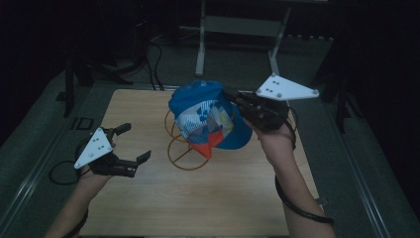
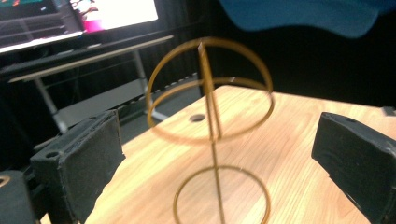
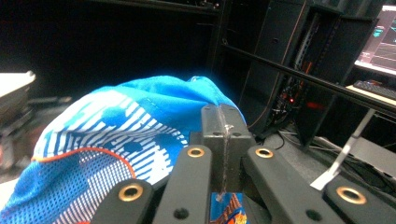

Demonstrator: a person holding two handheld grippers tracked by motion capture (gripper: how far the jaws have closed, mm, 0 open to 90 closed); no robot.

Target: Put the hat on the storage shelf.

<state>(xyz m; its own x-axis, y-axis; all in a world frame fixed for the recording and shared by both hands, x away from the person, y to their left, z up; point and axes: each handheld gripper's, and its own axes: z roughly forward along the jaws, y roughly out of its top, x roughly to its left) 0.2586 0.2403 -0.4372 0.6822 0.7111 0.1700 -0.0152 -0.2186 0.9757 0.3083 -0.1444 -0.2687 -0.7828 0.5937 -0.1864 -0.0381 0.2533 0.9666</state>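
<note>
A blue cap (image 1: 205, 116) with white pattern, mesh and an orange tip hangs in the air above a gold wire stand (image 1: 185, 148) on the wooden table (image 1: 148, 198). My right gripper (image 1: 233, 99) is shut on the cap's edge; in the right gripper view its jaws (image 3: 224, 126) meet with blue fabric (image 3: 121, 135) draped to their left. My left gripper (image 1: 133, 144) stands open at the table's left, nothing between its jaws. In the left gripper view the wire stand (image 2: 212, 135) rises between the open fingers (image 2: 79, 163), with the cap's brim (image 2: 303, 14) overhead.
A grey metal frame (image 1: 237, 29) stands on the floor beyond the table. A black cable (image 1: 62, 171) loops off the table's left edge. A lit screen (image 2: 107, 11) and a shelf sit far back in the left gripper view. Racks and a monitor (image 3: 378, 42) lie behind the cap.
</note>
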